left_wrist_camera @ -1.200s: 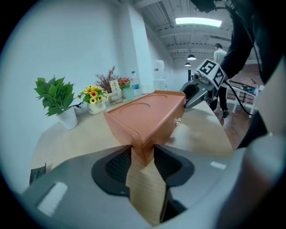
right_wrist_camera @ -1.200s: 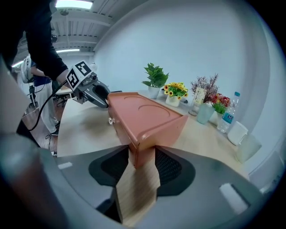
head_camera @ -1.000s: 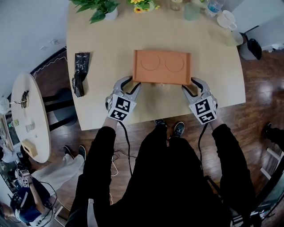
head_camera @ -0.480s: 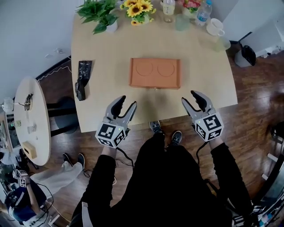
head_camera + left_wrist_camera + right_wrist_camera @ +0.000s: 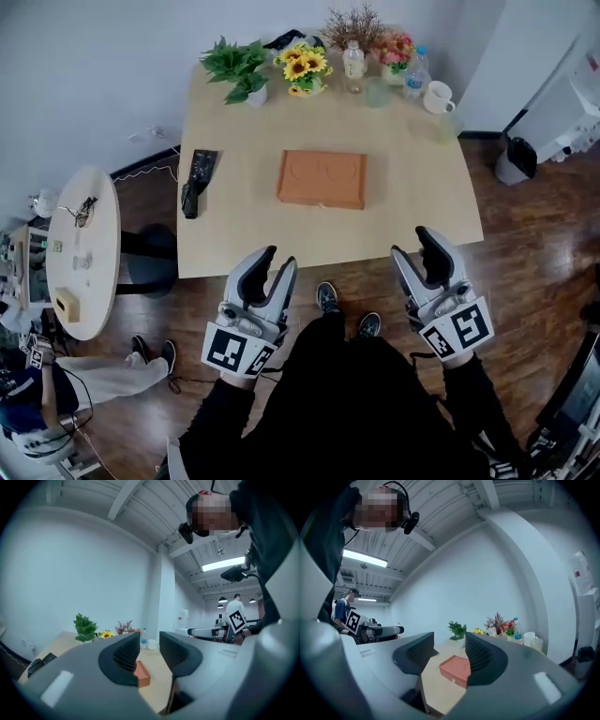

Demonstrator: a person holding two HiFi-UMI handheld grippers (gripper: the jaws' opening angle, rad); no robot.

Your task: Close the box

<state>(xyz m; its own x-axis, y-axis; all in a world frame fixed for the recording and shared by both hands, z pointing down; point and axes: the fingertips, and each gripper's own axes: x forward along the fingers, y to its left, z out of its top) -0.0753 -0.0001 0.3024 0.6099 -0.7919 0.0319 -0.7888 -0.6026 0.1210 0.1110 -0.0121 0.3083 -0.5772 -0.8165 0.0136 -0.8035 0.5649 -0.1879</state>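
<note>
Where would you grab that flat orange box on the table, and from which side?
By its two short ends, coming in low from the near edge of the table. The orange box lies flat and closed, a long side facing the person; its top is probably too broad to pinch, while both ends stand free with bare table beside them.

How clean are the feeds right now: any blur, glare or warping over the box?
Head view: sharp, evenly lit, box clear. Left gripper view: strong fisheye bend, dark corners, bright ceiling lamp. Right gripper view: same fisheye, box slightly soft.
</note>
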